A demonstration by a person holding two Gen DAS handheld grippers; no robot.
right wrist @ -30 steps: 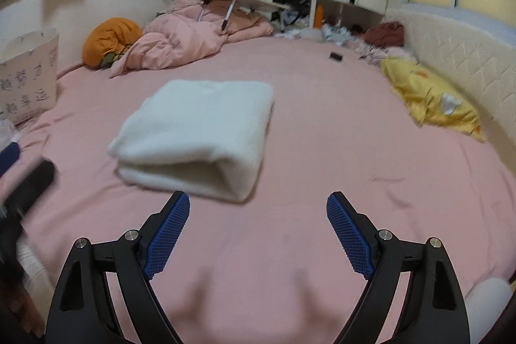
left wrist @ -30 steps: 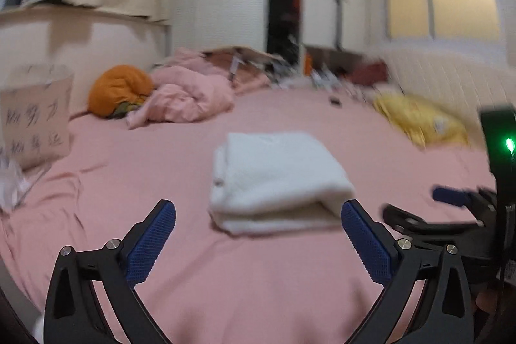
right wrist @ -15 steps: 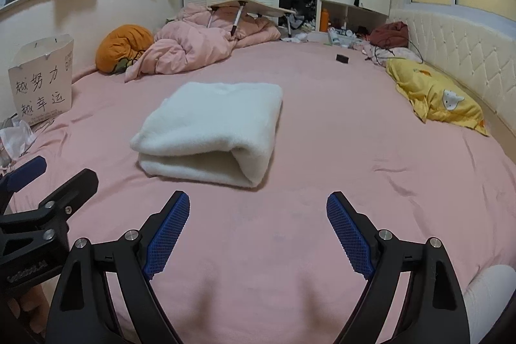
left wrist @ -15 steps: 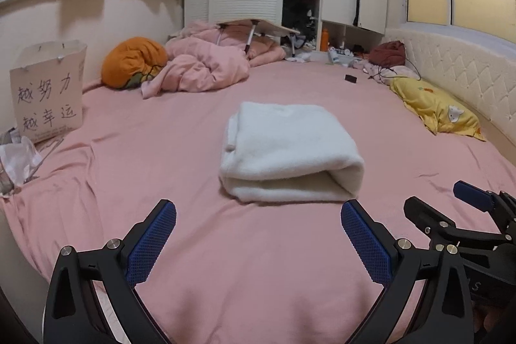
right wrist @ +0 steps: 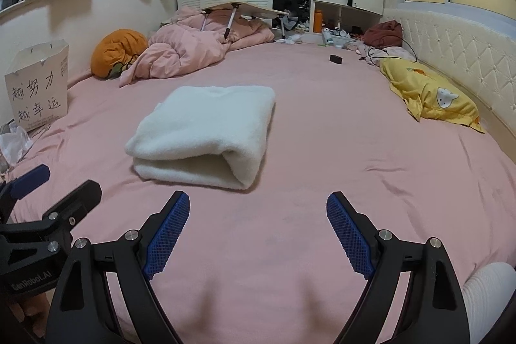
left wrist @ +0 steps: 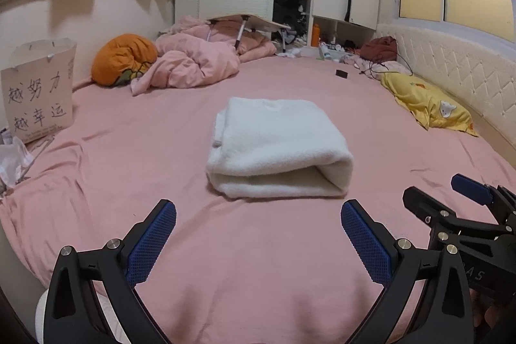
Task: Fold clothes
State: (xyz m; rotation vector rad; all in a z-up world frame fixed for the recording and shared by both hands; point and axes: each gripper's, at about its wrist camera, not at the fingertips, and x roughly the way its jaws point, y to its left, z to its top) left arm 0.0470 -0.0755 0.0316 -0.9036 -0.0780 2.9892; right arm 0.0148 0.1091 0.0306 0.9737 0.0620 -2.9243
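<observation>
A white folded garment lay in a neat rectangle near the middle of the pink bed, its rolled fold facing the cameras. The left tool hung above the sheet just short of the garment, its blue pads spread wide and holding nothing. The right tool hung beside it, likewise spread and empty. A crumpled pink duvet and an orange cushion sat at the far side, a yellow pillow to the right.
</observation>
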